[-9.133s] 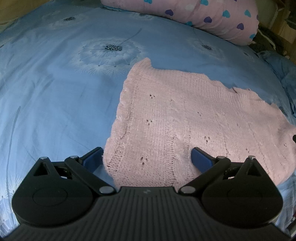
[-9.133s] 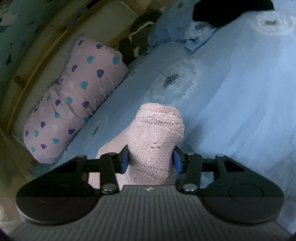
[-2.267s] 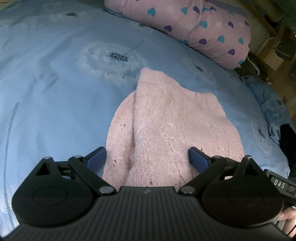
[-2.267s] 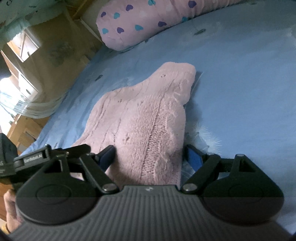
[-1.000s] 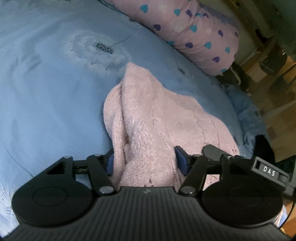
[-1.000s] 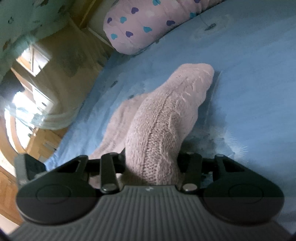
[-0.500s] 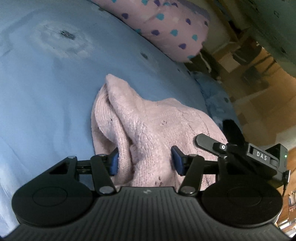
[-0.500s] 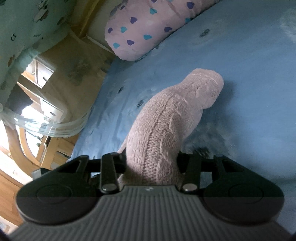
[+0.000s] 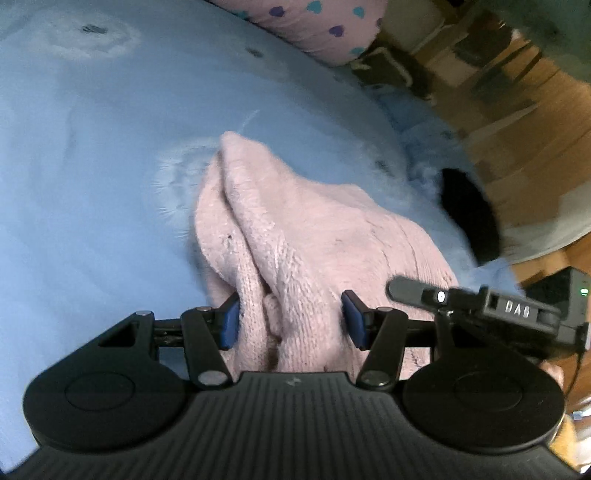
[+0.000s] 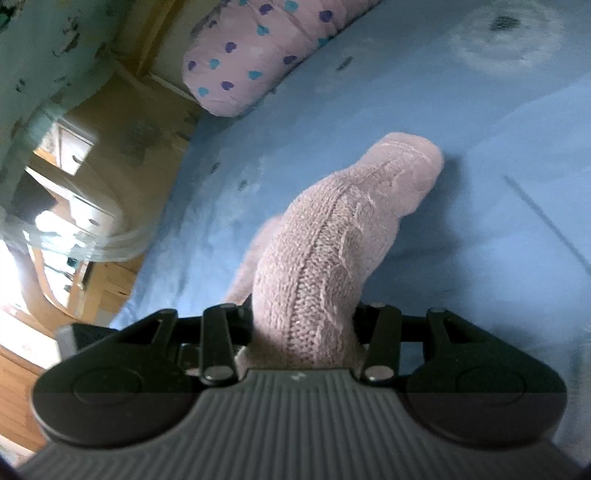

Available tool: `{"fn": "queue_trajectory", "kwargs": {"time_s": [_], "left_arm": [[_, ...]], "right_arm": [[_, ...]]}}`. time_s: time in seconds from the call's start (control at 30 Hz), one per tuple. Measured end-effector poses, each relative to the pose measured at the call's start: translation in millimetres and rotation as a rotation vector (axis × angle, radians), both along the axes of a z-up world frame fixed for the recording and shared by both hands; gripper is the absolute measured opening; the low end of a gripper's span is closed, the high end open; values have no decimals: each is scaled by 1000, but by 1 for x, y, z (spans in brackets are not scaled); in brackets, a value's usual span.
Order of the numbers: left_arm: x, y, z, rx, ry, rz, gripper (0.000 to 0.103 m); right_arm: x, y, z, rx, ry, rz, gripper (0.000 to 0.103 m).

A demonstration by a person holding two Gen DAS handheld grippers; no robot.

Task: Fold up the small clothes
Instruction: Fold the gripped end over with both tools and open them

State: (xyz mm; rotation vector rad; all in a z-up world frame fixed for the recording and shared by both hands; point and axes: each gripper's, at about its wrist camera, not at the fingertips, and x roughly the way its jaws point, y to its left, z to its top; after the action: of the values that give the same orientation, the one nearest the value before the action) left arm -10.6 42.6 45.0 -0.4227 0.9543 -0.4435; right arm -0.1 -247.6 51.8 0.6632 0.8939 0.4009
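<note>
A pink knitted garment (image 9: pixel 295 236) lies partly folded on the blue bedsheet (image 9: pixel 92 155). My left gripper (image 9: pixel 291 317) is shut on its near edge, the bunched knit filling the gap between the blue pads. My right gripper (image 10: pixel 303 328) is shut on another part of the same garment (image 10: pixel 332 236), which rises lifted off the sheet (image 10: pixel 498 206) and hangs forward in a rounded fold. The right gripper also shows in the left wrist view (image 9: pixel 480 306), close at the right.
A pink pillow with hearts (image 9: pixel 314 26) lies at the bed's far edge, also in the right wrist view (image 10: pixel 251 59). A black item (image 9: pixel 469 218) lies at the bed's right edge. Wooden floor and furniture (image 10: pixel 74 177) lie beyond the bed.
Both grippers closed on the garment's near edge about a second ago and have since lifted it and carried it across the sheet; the knit now bunches higher.
</note>
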Motion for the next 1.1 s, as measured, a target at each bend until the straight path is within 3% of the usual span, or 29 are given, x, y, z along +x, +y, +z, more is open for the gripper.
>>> {"fn": "queue_trajectory", "kwargs": {"time_s": [0.1,0.23,0.57,0.67,0.73,0.8,0.93,1.1], "left_arm": [[-1,-4,-10,52,-11,3,63],[-8,-4,-9,45,-18,23,63],[-47,-12,27,216,-133,65,63],[-57,-11,33,273,-168,69,63],[-62,-13,34,314,-191,53,63],[-64,-13,27,353,-191,45,63],[-59,0,10,327,-173,68,67],[-53,5,4,286,-150,87,71]], "right_arm": [[-1,2,-25,-115,24,-15,52],[-12,-6,-40,-71,-27,-58,60],[-67,-11,-10,-123,-161,-221,60],[-88,-13,2,-142,-233,-258,48],[-96,-7,7,-191,-273,-253,29],[-100,3,7,-254,-284,-221,20],[-101,20,-11,-355,-285,-176,19],[-100,22,-16,-381,-305,-167,19]]}}
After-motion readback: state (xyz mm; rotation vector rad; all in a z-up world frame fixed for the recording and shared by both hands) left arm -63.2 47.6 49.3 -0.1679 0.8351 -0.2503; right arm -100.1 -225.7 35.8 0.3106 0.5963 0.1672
